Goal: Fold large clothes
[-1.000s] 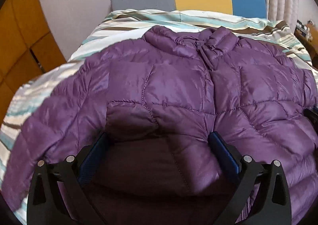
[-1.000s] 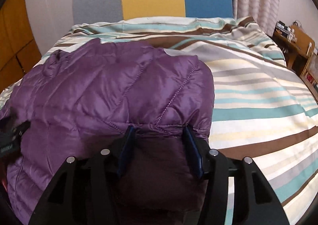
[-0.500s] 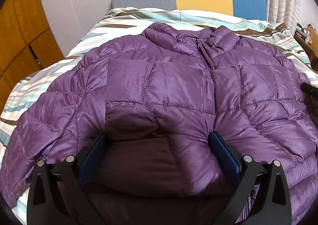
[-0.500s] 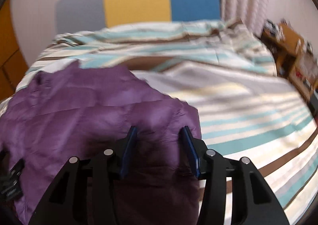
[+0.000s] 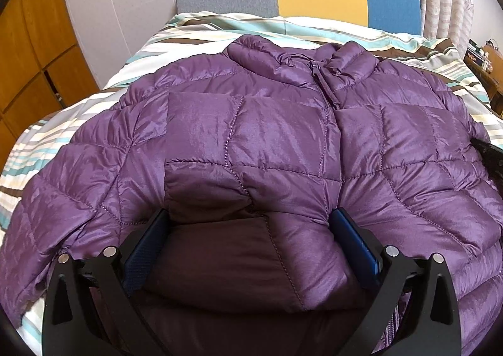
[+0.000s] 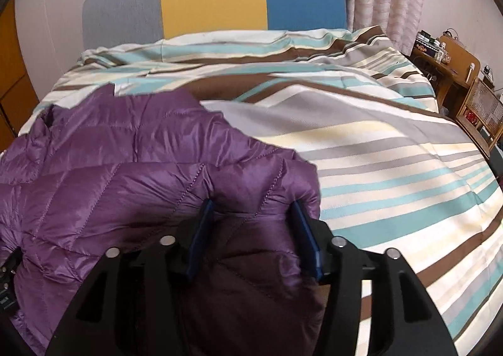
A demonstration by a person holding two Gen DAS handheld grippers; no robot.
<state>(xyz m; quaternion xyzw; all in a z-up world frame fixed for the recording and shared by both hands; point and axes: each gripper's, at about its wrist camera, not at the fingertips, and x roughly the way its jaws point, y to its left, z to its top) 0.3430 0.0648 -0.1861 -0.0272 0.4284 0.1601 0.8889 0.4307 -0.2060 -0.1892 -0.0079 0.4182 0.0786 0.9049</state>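
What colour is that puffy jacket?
Purple, quilted jacket; the left wrist view shows it best.

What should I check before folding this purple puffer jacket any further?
1. Left gripper has the hem of the purple puffer jacket between its fingers: ok.
2. Right gripper has the jacket's edge: ok.
3. Grip firmness on either side: cannot tell.
4. Jacket front up, zipper closed: ok.
5. Striped duvet bare to the right of the jacket: ok.
6. Sleeves lying flat: cannot tell.
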